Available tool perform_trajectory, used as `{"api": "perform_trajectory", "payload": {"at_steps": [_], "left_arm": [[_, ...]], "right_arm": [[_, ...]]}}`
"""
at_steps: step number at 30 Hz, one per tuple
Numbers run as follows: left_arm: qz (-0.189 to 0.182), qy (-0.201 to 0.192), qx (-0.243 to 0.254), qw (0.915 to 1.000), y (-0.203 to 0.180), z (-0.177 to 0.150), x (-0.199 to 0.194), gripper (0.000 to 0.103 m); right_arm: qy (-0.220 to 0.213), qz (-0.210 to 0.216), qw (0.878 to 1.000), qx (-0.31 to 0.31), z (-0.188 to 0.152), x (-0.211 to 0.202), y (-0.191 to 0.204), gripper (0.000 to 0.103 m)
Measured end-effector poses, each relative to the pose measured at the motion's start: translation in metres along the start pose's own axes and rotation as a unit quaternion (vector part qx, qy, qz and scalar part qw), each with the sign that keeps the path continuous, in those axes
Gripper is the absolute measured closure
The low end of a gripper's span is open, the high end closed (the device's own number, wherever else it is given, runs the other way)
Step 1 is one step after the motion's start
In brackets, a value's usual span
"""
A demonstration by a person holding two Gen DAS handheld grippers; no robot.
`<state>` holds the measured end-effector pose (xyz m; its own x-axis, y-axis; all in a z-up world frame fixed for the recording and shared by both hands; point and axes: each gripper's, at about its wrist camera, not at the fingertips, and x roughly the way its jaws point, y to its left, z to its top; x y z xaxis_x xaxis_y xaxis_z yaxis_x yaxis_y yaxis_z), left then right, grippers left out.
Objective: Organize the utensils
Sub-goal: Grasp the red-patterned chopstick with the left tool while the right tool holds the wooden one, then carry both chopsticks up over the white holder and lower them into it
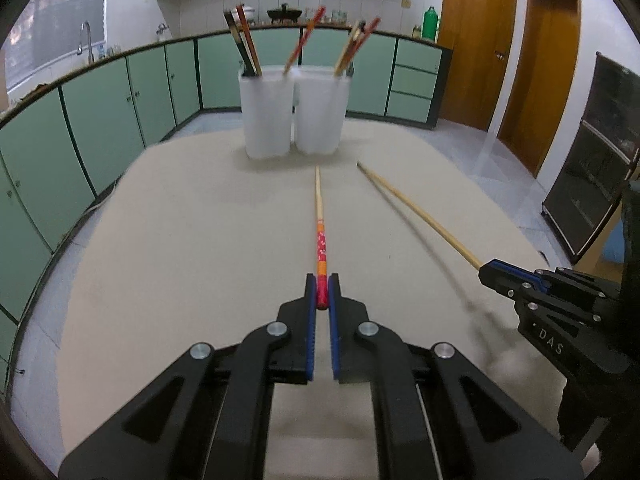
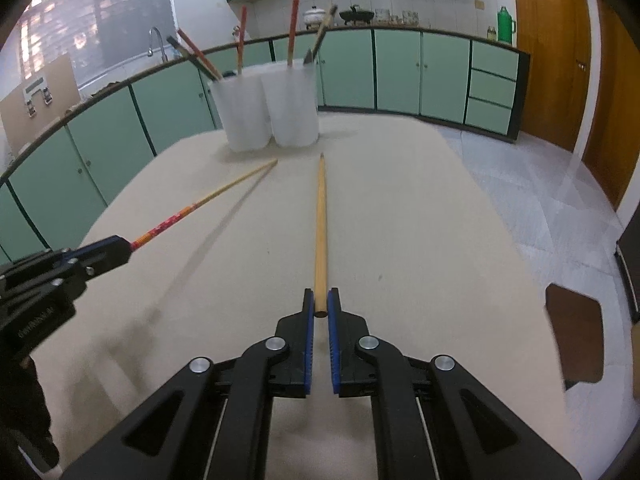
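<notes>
two chopsticks [image 1: 320, 216] [image 2: 320, 224], two white holders [image 1: 266, 114] [image 1: 320, 110]

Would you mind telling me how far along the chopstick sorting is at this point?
Done: several chopsticks stand in the two white holders. In hand: the left gripper clamps a red-patterned chopstick, and the right gripper clamps a plain wooden chopstick. Left: both still need dropping into a holder.
</notes>
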<state>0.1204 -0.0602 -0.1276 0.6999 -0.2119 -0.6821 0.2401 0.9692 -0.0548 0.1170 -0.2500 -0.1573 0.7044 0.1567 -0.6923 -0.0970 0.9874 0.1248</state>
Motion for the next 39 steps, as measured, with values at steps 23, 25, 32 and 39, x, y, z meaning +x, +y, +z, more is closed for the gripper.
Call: {"api": "perform_trajectory", "payload": {"at_steps": [23, 25, 32, 39], "left_arm": [[-0.022, -0.113, 0.031, 0.9929, 0.021, 0.105, -0.067, 0.098], [-0.028, -0.113, 0.035, 0.9926, 0.022, 0.114, -0.067, 0.098], [-0.041, -0.117, 0.056, 0.9907, 0.020, 0.134, -0.068, 0.098], [-0.047, -0.141, 0.056, 0.9873, 0.028, 0.155, -0.082, 0.098]], "right_arm": [[-0.098, 0.022, 0.991, -0.083, 0.120, -0.076, 0.013, 0.096], [-0.097, 0.027, 0.990, -0.094, 0.132, -0.078, 0.016, 0.096], [-0.090, 0.054, 0.987, -0.118, 0.161, -0.084, 0.026, 0.096], [-0.102, 0.067, 0.983, -0.134, 0.192, -0.093, 0.035, 0.096]]}}
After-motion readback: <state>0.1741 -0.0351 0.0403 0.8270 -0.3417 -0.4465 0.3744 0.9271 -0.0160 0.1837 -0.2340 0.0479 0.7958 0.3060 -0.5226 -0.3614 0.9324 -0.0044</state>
